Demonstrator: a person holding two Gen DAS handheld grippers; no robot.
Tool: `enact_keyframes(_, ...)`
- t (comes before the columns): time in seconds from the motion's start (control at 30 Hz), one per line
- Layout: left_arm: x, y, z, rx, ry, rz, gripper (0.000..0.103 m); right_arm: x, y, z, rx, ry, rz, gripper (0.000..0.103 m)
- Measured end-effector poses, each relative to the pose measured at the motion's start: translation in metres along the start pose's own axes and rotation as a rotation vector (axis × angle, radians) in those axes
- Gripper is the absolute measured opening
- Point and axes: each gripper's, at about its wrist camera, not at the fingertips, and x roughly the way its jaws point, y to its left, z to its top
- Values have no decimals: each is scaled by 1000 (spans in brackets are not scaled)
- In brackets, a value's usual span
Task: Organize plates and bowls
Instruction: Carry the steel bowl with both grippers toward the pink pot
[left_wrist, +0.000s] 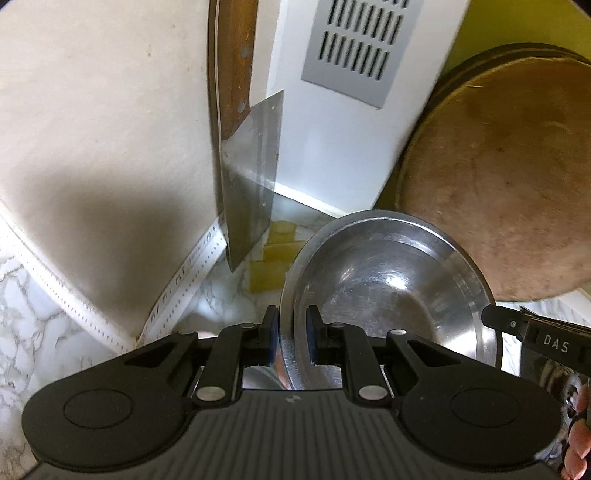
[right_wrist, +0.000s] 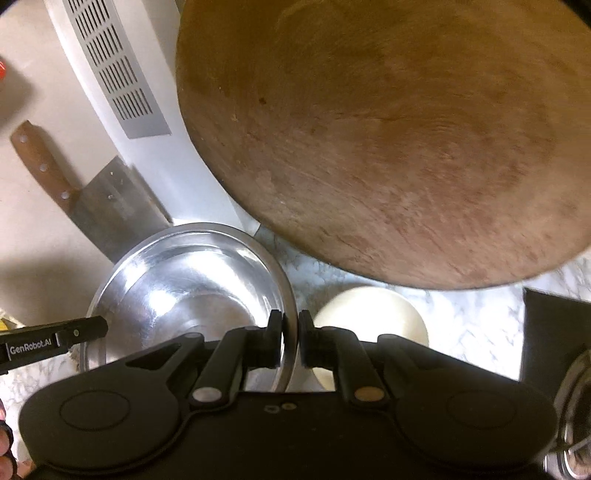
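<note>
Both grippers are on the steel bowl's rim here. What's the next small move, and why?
Probably a level lift. The left gripper and the right gripper each straddle the steel bowl rim on opposite sides, and the cleaver and wooden board crowd it behind.

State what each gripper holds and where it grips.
Both hold the steel bowl by its rim: the left gripper on one side, the right gripper on the opposite side, jaws closed across the rim.
</note>
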Motion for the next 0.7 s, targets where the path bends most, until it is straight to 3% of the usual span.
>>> enact_keyframes(0.7, -59, 9, -94, 55, 59, -76, 15, -94, -11, -102, 64, -4, -6, 9)
